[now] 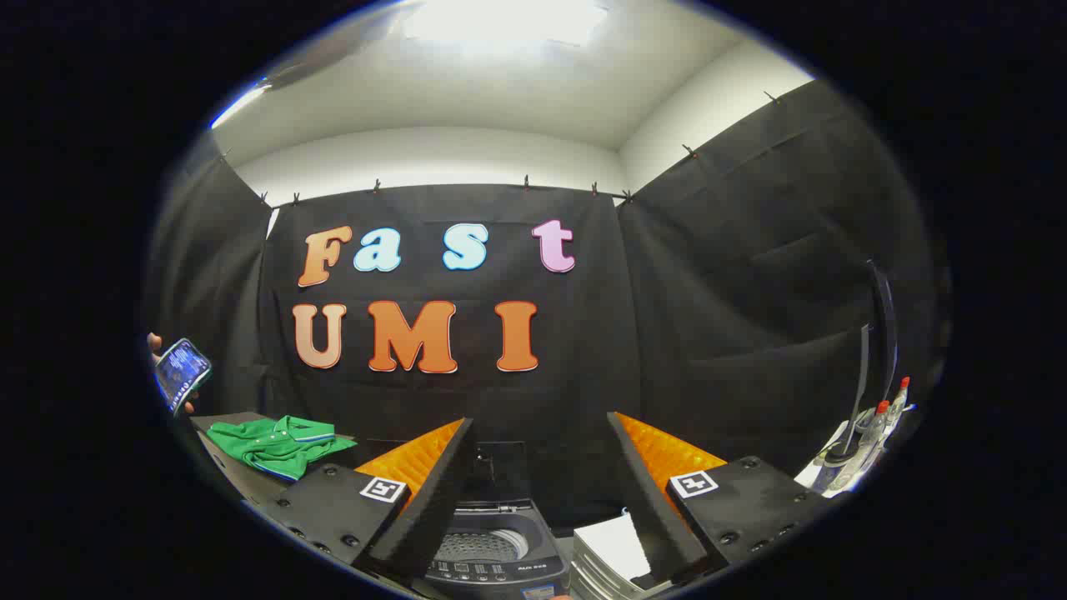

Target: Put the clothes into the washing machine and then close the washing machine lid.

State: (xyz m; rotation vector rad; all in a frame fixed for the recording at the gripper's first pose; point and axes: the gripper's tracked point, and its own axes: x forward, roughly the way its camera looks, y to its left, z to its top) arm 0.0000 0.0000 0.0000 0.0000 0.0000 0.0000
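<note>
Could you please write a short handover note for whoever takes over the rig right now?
Hand-held gripper: fingers wide open, holding nothing, raised above the table.
Washing machine: small toy-size model, below and between the fingers; its drum can be seen from above, so the lid appears open.
Clothes: one green shirt lies crumpled on the table, beyond the left finger, apart from the machine.
Also around: white stack beside the machine, bottles to the right, a hand holding a phone at far left.
Done: nothing yet.
Left: grasp the shirt, drop it into the drum, close the lid.
</note>
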